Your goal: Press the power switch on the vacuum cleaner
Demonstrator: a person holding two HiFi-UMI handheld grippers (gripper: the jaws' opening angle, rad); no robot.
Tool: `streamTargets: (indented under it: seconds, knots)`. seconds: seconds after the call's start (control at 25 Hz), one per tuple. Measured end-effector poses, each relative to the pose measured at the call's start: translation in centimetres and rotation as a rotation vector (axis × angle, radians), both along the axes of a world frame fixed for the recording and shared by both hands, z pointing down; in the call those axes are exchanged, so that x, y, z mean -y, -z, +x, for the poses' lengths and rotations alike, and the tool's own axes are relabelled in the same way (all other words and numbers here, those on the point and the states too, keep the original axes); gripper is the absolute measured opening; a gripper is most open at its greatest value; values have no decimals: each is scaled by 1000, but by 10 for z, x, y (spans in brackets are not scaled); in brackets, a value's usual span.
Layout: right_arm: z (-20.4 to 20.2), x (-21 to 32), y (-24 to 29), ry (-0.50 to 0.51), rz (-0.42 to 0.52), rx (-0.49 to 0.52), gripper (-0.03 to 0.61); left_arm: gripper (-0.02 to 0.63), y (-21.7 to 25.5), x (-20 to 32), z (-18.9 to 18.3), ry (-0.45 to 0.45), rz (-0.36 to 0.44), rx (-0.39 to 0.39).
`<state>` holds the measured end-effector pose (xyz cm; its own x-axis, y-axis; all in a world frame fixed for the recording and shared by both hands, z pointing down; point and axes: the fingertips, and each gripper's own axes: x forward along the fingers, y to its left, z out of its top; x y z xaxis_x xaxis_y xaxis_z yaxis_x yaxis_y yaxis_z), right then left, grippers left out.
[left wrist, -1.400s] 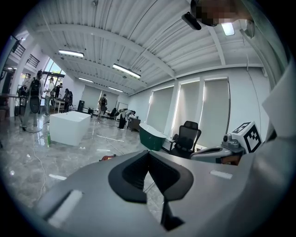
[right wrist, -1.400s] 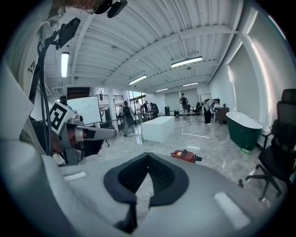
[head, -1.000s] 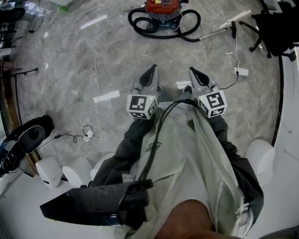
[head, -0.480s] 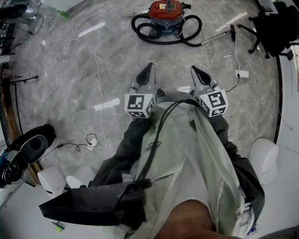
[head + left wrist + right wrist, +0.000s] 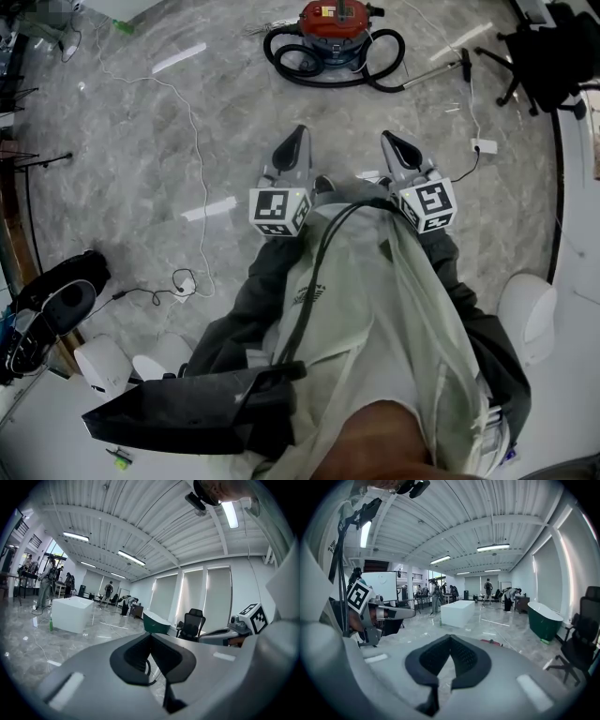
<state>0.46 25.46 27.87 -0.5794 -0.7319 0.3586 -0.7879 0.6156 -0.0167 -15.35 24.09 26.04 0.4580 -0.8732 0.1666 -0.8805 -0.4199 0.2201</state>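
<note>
Close in front of the person's body, the left gripper (image 5: 301, 137) and right gripper (image 5: 390, 142) sit side by side, a gap between them. Each is clenched, jaw tips together on nothing. Well ahead of both tips, across the marble floor (image 5: 141, 169), stands the red vacuum cleaner (image 5: 333, 21), its black hose (image 5: 281, 58) looped round the base.

No readable text; markings on the vacuum cleaner (image 5: 330, 23) and jacket (image 5: 394, 319) logo too small
</note>
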Motion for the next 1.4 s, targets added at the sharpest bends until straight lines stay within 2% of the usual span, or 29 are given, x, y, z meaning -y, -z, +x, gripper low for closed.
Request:
streamTargets:
  seconds: [0.6,0.84,1.04,1.24,1.32,1.4]
  knots:
    - [-16,11,16,4,40,1,-2,3,5,-10,-19,17,48,80]
    - [-25,30,19,33,32,1,-2,3,4,-2,-34,75,50,48]
    - [-27,55,17,50,30,6,-2,3,-1,19,-35,85,30,49]
    - [-11,90,7,104,14,71,-2,3,-4,45,-19,142,26,117]
    - [0,111,-5,99,-11,70,-2,3,-13,72,-7,131,3,119]
    - [-6,125,-13,98,-33,59,-2,3,-11,92,-9,111,-8,107]
